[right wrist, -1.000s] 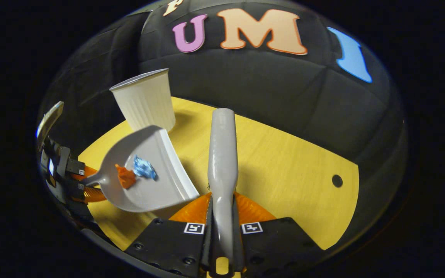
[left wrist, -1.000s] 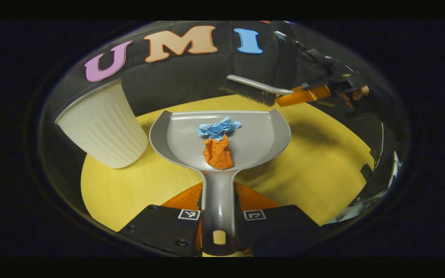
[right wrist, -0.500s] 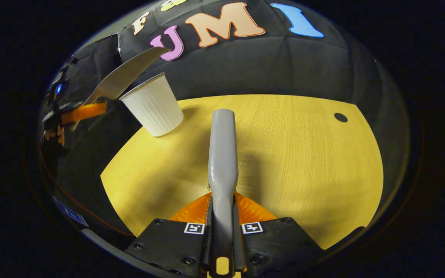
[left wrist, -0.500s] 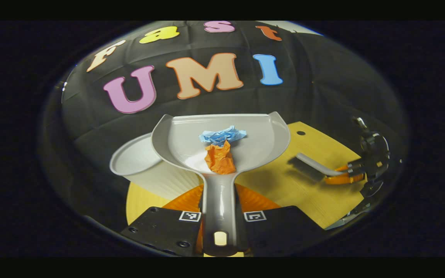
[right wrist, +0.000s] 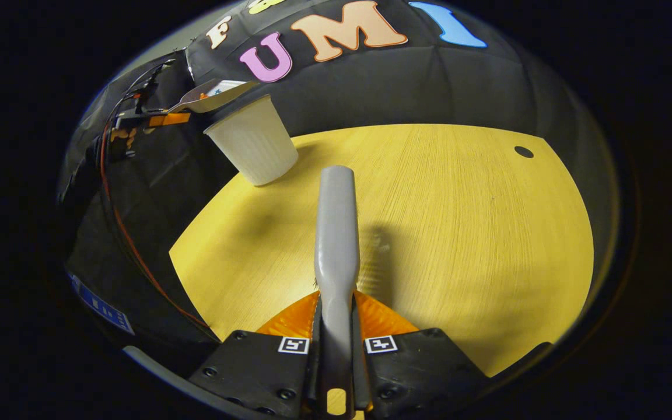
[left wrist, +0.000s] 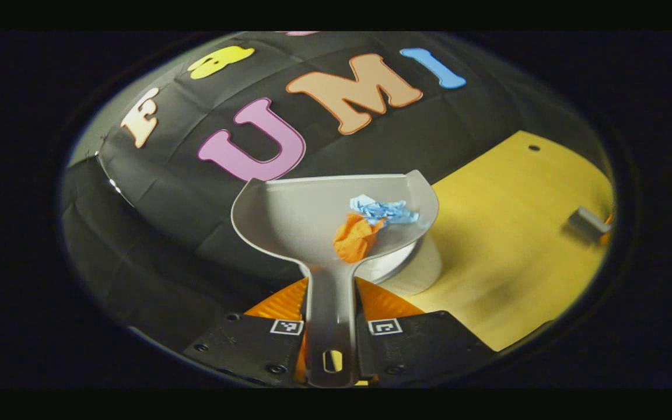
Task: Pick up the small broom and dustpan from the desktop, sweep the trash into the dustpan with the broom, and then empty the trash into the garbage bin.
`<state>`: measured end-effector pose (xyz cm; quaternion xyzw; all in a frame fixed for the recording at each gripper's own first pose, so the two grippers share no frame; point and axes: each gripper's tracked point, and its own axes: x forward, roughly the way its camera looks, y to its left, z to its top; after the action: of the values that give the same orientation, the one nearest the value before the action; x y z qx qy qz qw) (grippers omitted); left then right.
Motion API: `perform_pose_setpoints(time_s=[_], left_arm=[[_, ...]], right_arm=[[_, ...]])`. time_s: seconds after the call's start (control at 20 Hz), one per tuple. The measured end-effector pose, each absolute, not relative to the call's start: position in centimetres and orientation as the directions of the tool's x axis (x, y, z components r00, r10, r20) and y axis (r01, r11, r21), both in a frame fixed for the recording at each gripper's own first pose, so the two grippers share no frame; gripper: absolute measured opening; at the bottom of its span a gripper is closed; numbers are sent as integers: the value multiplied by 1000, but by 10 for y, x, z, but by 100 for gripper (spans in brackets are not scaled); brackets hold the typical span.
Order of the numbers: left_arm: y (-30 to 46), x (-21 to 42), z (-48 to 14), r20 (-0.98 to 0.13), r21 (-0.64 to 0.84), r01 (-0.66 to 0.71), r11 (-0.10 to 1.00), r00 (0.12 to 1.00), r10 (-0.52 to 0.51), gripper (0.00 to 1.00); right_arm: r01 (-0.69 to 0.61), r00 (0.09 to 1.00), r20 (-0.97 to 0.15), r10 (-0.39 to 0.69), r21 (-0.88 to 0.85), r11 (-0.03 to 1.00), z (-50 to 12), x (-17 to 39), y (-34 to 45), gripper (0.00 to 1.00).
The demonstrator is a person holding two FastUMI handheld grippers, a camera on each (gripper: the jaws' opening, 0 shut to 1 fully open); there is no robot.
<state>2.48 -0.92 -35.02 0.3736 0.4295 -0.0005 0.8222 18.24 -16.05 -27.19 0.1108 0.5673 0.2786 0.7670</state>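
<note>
At bottom of left gripper view, left gripper [left wrist: 330,326] clamped on dustpan [left wrist: 312,216] handle. Beyond, orange paper [left wrist: 354,238] and blue paper [left wrist: 384,210] in tilted pan above white bin [left wrist: 423,268]. Right gripper [right wrist: 336,344] closed on broom [right wrist: 336,221] over bench [right wrist: 458,221].

Paper scraps [left wrist: 371,224] lie in the dustpan [left wrist: 301,219], held above the garbage bin [right wrist: 253,149] on the desktop [right wrist: 441,233].

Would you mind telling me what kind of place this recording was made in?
Likely a staged recording booth, not a real home: black cloth wall behind a bare yellow wooden desktop, with a small white bin and a handheld gripper.
</note>
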Motion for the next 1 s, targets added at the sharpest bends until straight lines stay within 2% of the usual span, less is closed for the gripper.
perform_pose_setpoints(time_s=[0.1, 0.3, 0.4, 0.65, 0.75, 0.9, 1.0], left_arm=[[-7, 24, -351, -691, 674, 365, 642, 619, 374, 25], [12, 18, -357, -596, 803, 462, 377, 654, 466, 26], [21, 18, -353, -558, 829, 477, 292, 672, 487, 25], [21, 34, -331, -402, 862, 502, -71, 762, 507, 25], [24, 31, -334, -420, 848, 525, -78, 754, 505, 25], [24, 30, -333, -441, 865, 502, 11, 749, 494, 26], [16, 27, -337, -492, 869, 440, 225, 734, 469, 25]], right_arm=[[-299, 190, -811, 553, 489, 820, -275, 175, -158, 19], [-309, 170, -814, 556, 492, 814, -276, 172, -156, 19], [-317, 159, -815, 557, 492, 811, -277, 170, -154, 19], [-329, 138, -811, 568, 503, 799, -276, 167, -153, 19], [-337, 141, -810, 570, 502, 797, -276, 168, -154, 21], [-334, 157, -807, 570, 500, 799, -274, 168, -153, 19], [-330, 181, -801, 571, 497, 802, -273, 171, -154, 20]])
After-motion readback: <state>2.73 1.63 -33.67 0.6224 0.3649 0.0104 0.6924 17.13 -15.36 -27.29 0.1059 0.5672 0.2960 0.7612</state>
